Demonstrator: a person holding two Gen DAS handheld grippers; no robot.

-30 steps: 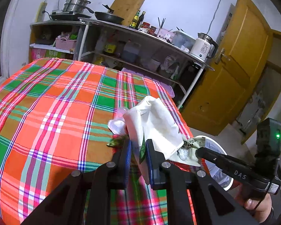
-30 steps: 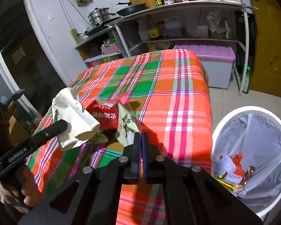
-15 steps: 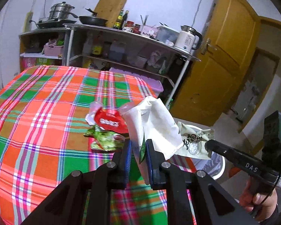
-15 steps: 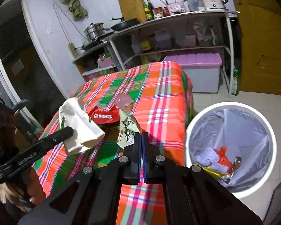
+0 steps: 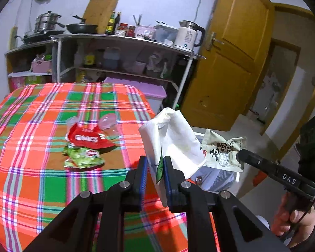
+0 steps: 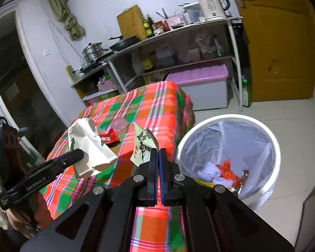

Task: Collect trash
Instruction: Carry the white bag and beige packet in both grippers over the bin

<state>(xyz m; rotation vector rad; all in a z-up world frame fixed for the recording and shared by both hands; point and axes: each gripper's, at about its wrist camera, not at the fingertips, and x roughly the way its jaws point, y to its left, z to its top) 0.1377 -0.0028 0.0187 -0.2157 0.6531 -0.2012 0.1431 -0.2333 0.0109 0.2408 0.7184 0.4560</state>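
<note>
My left gripper [image 5: 154,162] is shut on a crumpled white paper bag [image 5: 172,140] and holds it in the air past the table's right edge; the bag also shows in the right wrist view [image 6: 88,147]. My right gripper [image 6: 158,153] is shut on a pale snack wrapper [image 6: 143,147] with dark lettering, also seen in the left wrist view [image 5: 222,152]. A white trash bin [image 6: 271,145] with a clear liner and some trash stands on the floor to the right. A red wrapper [image 5: 87,138] and a green wrapper [image 5: 83,155] lie on the plaid table.
The table has an orange-green plaid cloth [image 5: 31,126]. Two clear plastic cups [image 5: 110,122] lie by the red wrapper. A metal shelf [image 5: 126,40] with pots, bottles and a kettle stands behind, beside a yellow door [image 5: 231,63]. A purple-lidded bin [image 6: 201,84] sits under the shelf.
Both grippers lifted their pieces off the table and swung right toward the bin. The red and green wrappers came into view on the cloth.
</note>
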